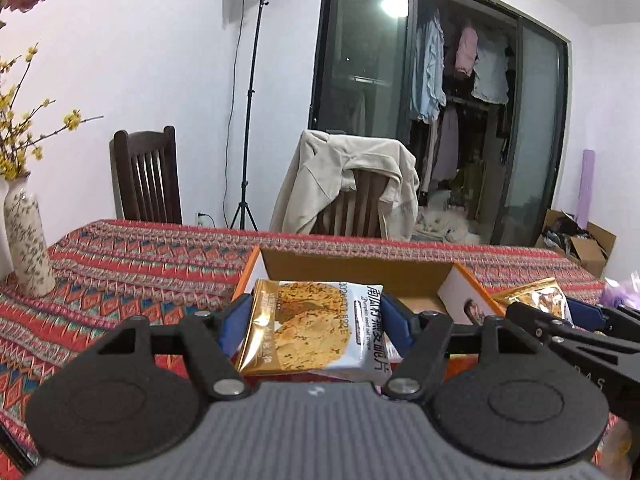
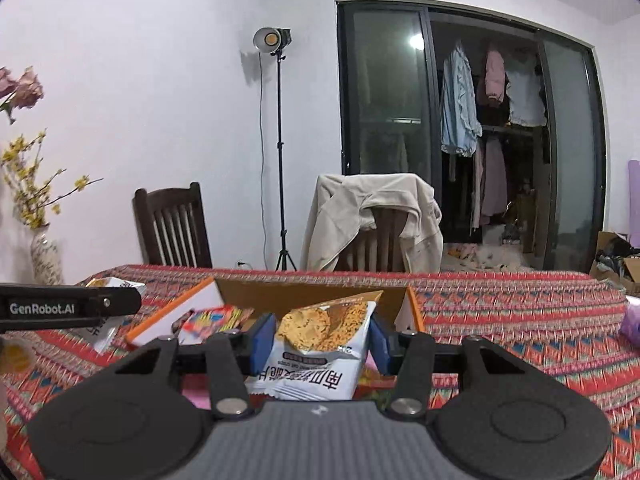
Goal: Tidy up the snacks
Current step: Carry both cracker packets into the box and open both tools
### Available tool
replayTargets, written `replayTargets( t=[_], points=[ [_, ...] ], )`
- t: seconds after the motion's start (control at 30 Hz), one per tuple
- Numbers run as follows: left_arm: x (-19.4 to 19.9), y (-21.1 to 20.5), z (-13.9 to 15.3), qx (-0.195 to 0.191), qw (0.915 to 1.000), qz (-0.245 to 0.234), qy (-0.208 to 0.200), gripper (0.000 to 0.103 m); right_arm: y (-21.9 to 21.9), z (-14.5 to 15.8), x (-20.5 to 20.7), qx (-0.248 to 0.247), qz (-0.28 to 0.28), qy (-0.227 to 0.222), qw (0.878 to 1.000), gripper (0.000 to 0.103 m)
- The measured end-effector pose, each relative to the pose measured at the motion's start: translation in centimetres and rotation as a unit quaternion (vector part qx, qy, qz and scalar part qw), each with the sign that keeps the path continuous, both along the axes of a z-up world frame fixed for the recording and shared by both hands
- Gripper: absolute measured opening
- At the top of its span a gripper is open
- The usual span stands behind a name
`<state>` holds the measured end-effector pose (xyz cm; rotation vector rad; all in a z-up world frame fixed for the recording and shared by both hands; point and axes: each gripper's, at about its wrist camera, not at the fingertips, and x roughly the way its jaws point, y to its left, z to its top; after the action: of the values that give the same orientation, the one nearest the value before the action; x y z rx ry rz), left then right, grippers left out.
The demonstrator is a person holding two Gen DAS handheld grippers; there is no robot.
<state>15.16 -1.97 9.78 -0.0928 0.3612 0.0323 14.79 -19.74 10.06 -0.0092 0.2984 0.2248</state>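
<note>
Packets: left gripper (image 1: 316,320) clamps one packet (image 1: 308,328); right gripper (image 2: 320,340) clamps another (image 2: 320,352).
Box (image 1: 344,268): open, just ahead of both, perhaps nearer the left.

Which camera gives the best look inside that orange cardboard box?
The left wrist view: the box sits open ahead, its inner walls visible. The right wrist view shows it too, but the held cookie packet blocks much of the inside.

My right claw (image 2: 318,342): blue pads pinching a white-and-gold cookie packet (image 2: 320,350)
Packet: upright, just before the open orange-edged cardboard box (image 2: 304,294)
Box: on the red patterned tablecloth (image 2: 520,328)
My left claw (image 2: 60,308): at far left, over another packet (image 2: 114,284)
</note>
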Motion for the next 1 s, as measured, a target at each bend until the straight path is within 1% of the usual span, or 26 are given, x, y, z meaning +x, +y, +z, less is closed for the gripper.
replayTargets(
  t=[0.17,0.3,0.43,0.57,0.67,0.73,0.9,0.97,1.0],
  points=[
    [3.4,0.2,0.6,-0.012,0.9998,0.015,0.004,0.07,0.7,1.1,3.1,-0.002,-0.011,-0.007,1.0,0.049],
    [6.6,0.5,0.8,-0.016,0.9992,0.034,0.008,0.07,1.4,1.2,6.0,-0.005,-0.014,-0.004,1.0,0.049],
    [8.9,0.9,-0.2,-0.016,0.9988,0.046,0.005,0.07,2.1,0.7,9.0,-0.011,-0.024,0.001,1.0,0.049],
    [10.5,1.2,-2.1,-0.009,0.9985,0.054,0.003,0.07,2.2,-0.7,10.6,-0.005,-0.02,-0.009,1.0,0.049],
    [11.9,1.5,-3.5,-0.009,0.9981,0.055,0.024,0.07,2.5,-2.0,11.4,-0.013,-0.015,-0.001,1.0,0.049],
    [12.1,1.8,-3.9,-0.014,0.9978,0.056,0.034,0.07,2.4,-2.3,11.7,-0.01,-0.013,0.005,1.0,0.049],
    [11.8,1.6,-4.5,-0.009,0.9978,0.058,0.03,0.07,2.3,-3.1,12.2,-0.008,-0.015,0.019,1.0,0.049],
    [11.6,1.4,-4.7,-0.004,0.9983,0.055,0.021,0.072,2.1,-3.4,12.3,-0.008,-0.017,0.025,1.0,0.049],
    [11.6,1.3,-4.7,-0.001,0.9986,0.051,0.015,0.076,2.1,-3.6,12.4,-0.008,-0.018,0.028,0.999,0.05]
  ],
)
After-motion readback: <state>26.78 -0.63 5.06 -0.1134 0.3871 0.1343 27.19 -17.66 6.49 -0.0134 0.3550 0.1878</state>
